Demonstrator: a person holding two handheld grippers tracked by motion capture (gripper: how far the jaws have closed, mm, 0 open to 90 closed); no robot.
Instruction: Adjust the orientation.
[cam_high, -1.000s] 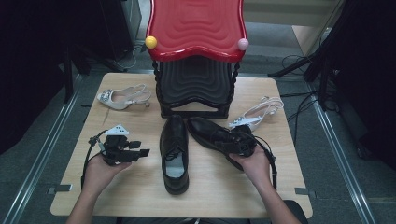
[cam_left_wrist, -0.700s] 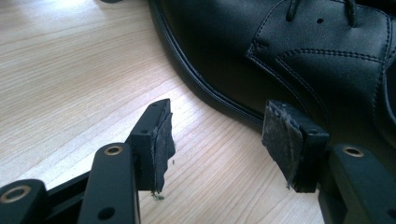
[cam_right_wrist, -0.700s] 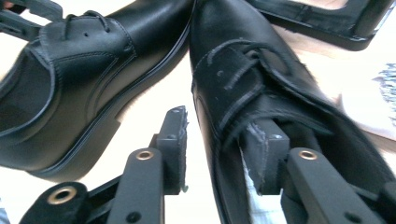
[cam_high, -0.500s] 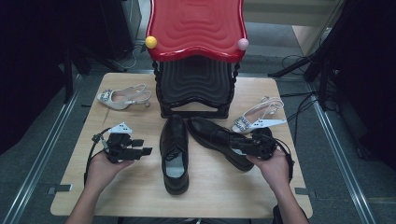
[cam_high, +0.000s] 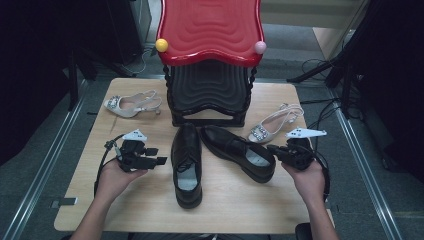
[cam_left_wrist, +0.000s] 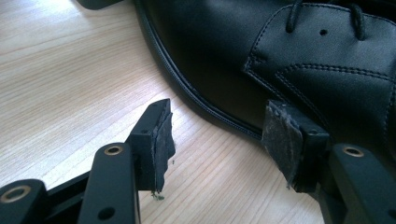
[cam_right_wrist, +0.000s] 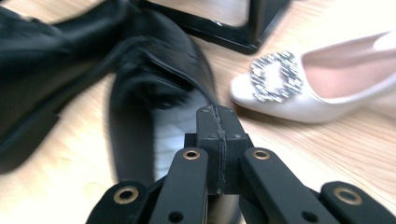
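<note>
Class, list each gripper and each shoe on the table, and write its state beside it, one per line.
Left gripper: jaws open, empty, beside the shoe.
Right gripper: jaws shut, nothing between them.
Straight black leather lace-up shoe: upright on its sole.
Angled black leather shoe: upright, lying diagonally.
Left silver slingback heel: upright.
Right silver slingback heel: upright.

Your left gripper (cam_left_wrist: 217, 144) carries worn, rough rubber pads (cam_left_wrist: 279, 140) beside smooth black leather with neat stitching on the lace-up shoe (cam_left_wrist: 299, 60). The table (cam_left_wrist: 56, 84) is pale, matt wood grain. At two o'clock from your right gripper (cam_right_wrist: 218, 122), the cream slingback (cam_right_wrist: 322, 84) looks satiny, with a glittering buckle (cam_right_wrist: 274, 76).
</note>
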